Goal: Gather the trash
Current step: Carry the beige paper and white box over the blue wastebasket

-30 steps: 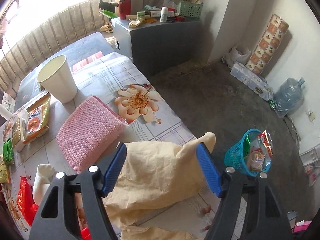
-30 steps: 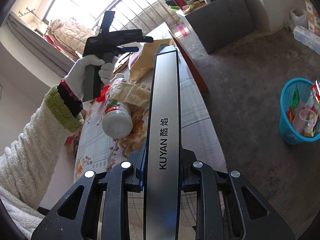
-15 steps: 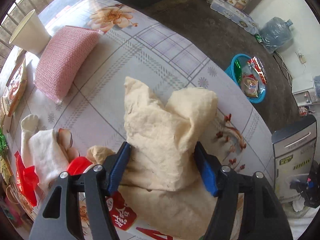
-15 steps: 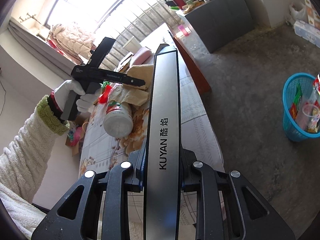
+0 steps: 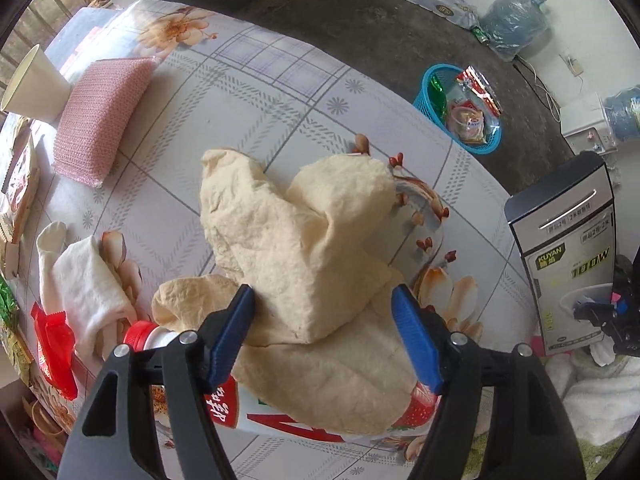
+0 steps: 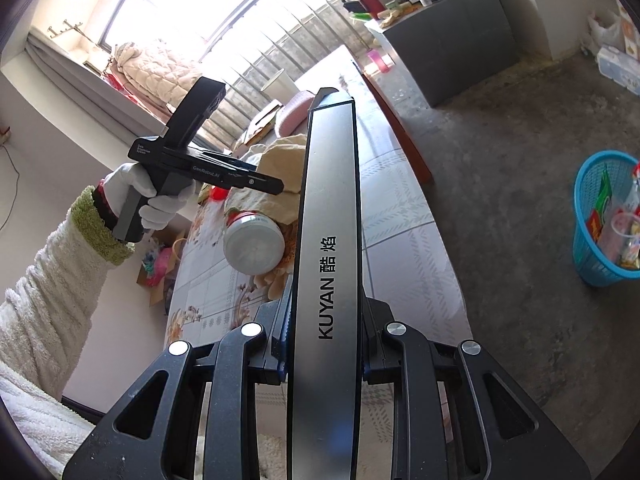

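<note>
A crumpled beige paper bag (image 5: 296, 240) lies on the flowered table (image 5: 240, 92), partly over a lying white bottle with a red cap (image 5: 140, 334). My left gripper (image 5: 324, 332) is open just above the bag, its blue pads on either side of the bag's near end. It also shows in the right wrist view (image 6: 256, 182) over the bag (image 6: 280, 160) and bottle (image 6: 254, 242). My right gripper (image 6: 324, 344) is shut on a flat silver KUYAN box (image 6: 326, 240). A blue trash basket (image 5: 460, 108) with wrappers stands on the floor, seen too in the right wrist view (image 6: 604, 220).
On the table are a pink sponge-like pad (image 5: 100, 112), a white paper cup (image 5: 34, 88), a white cloth (image 5: 84, 280), red wrappers (image 5: 54, 348) and snack packs at the left edge. A grey cabinet (image 6: 448, 40) stands beyond. Water jugs (image 5: 512, 20) sit by the wall.
My left gripper has tipped downward and drawn back over the paper bag, its jaws still open. The right gripper holds the box steady.
</note>
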